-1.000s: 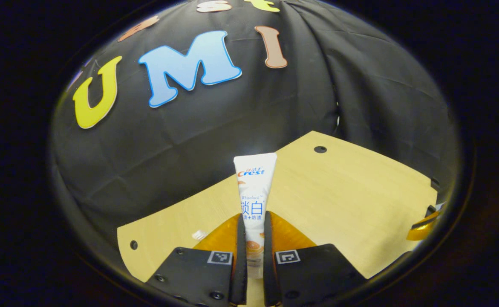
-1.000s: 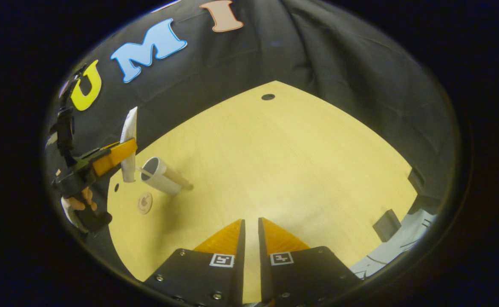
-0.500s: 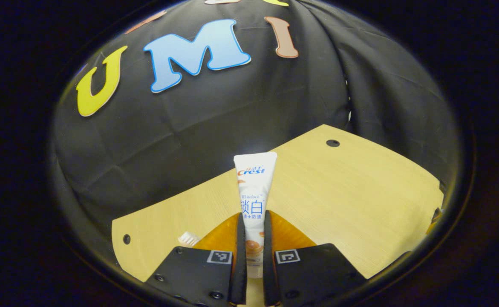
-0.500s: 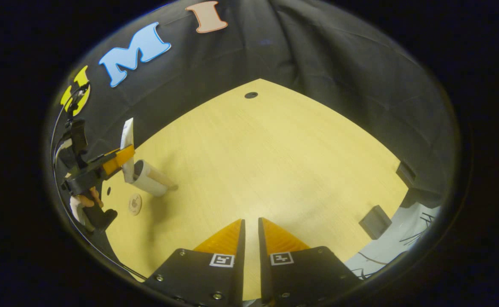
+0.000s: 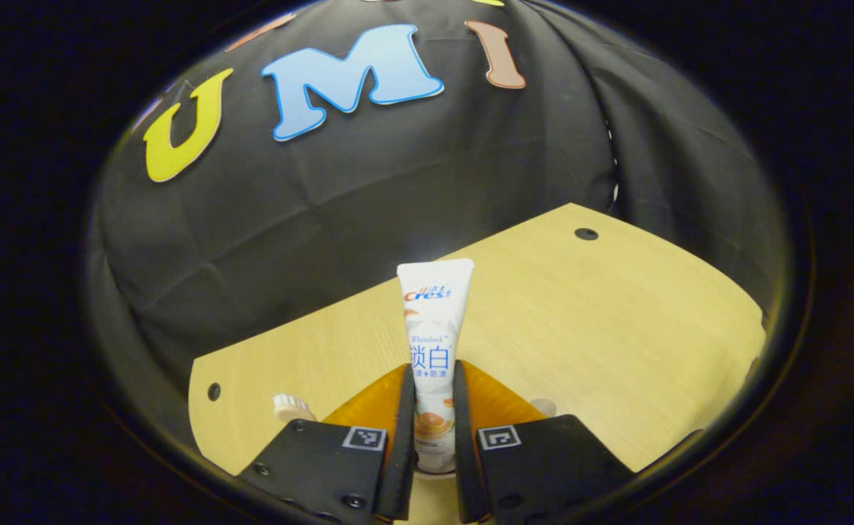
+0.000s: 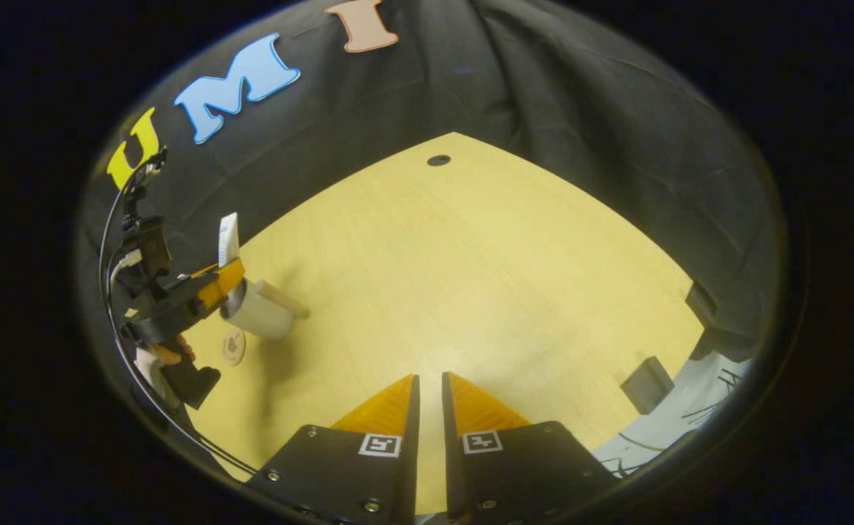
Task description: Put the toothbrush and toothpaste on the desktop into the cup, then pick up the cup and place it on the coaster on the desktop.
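We note the desktop (image 6: pixel 485 277), with the cup (image 6: pixel 257 315) at its far left beside the coaster (image 6: pixel 233 344). The left gripper (image 5: pixel 434 408) clamps the upright toothpaste (image 5: pixel 432 328) above the cup, toothbrush (image 5: pixel 286 405) bristles alongside. The right gripper (image 6: pixel 427 408), near edge, holds nothing, fingers nearly together.

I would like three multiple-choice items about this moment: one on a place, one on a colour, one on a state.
1. Where is the coaster?
A. under the cup
B. on the desktop beside the cup
C. in the right gripper

2. What colour is the cup?
A. white
B. red
C. green

3. What does the left gripper do?
A. hangs open
B. grips the toothpaste
C. grips the toothbrush

Key: 1 B, the coaster lies bare next to the cup; 2 A, its wall looks white; 3 B, both fingers press the tube.
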A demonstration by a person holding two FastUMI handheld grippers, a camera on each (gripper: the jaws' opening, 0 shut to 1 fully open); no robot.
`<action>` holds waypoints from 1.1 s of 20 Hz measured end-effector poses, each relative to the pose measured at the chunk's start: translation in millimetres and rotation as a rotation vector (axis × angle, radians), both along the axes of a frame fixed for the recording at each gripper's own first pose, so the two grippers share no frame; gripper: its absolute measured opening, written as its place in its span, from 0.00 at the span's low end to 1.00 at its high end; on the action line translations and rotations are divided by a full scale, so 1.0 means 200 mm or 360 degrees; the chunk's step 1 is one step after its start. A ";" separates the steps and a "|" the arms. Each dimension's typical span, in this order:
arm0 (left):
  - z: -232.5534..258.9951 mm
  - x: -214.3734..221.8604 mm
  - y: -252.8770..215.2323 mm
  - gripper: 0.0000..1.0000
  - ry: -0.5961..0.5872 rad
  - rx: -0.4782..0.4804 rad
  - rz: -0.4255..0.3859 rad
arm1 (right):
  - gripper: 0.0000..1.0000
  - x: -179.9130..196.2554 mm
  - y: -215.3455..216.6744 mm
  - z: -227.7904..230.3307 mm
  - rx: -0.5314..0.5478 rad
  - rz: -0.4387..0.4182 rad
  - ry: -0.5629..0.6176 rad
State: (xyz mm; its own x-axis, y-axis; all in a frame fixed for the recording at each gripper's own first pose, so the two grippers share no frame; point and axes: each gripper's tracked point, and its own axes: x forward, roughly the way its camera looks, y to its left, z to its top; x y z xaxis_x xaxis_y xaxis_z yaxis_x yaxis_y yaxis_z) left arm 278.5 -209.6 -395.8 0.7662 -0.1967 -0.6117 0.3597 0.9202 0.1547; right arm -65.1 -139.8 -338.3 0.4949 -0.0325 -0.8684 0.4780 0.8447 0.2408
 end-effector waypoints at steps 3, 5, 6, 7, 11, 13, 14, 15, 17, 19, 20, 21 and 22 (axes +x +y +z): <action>0.03 -0.02 0.00 0.65 -0.0017 -0.0010 0.0021 | 0.16 0.01 0.00 0.00 0.0007 0.0013 -0.0005; 0.09 -0.02 0.04 0.57 -0.0058 0.0017 0.0062 | 0.20 0.02 0.01 0.00 0.0014 0.0022 -0.0015; 0.11 -0.03 0.03 0.59 -0.0071 0.0017 0.0063 | 0.16 0.03 0.01 0.01 0.0015 0.0032 -0.0022; 0.13 -0.05 0.03 0.60 -0.0076 0.0002 0.0061 | 0.16 0.03 0.02 0.01 0.0014 0.0045 -0.0029; 0.22 -0.12 0.07 0.47 -0.0106 -0.0020 0.0108 | 0.16 0.06 0.05 0.03 0.0017 0.0097 -0.0062; 0.27 -0.15 0.10 0.60 -0.0127 -0.0021 0.0141 | 0.16 0.06 0.07 0.04 0.0019 0.0133 -0.0077; 0.29 -0.17 0.12 0.60 -0.0131 -0.0027 0.0151 | 0.16 0.07 0.08 0.05 0.0015 0.0159 -0.0086; 0.31 -0.20 0.13 0.47 -0.0128 -0.0036 0.0160 | 0.16 0.08 0.09 0.06 0.0010 0.0191 -0.0094; 0.34 -0.26 0.18 0.47 -0.0131 -0.0054 0.0188 | 0.16 0.11 0.11 0.08 0.0000 0.0260 -0.0118; 0.36 -0.33 0.23 0.60 -0.0127 -0.0066 0.0218 | 0.16 0.14 0.14 0.10 -0.0003 0.0326 -0.0141; 0.38 -0.36 0.27 0.60 -0.0127 -0.0068 0.0238 | 0.16 0.17 0.15 0.11 0.0002 0.0363 -0.0154; 0.39 -0.40 0.31 0.60 -0.0125 -0.0068 0.0257 | 0.16 0.18 0.17 0.12 0.0003 0.0394 -0.0163; 0.40 -0.43 0.35 0.60 -0.0123 -0.0069 0.0277 | 0.16 0.21 0.19 0.13 0.0001 0.0429 -0.0171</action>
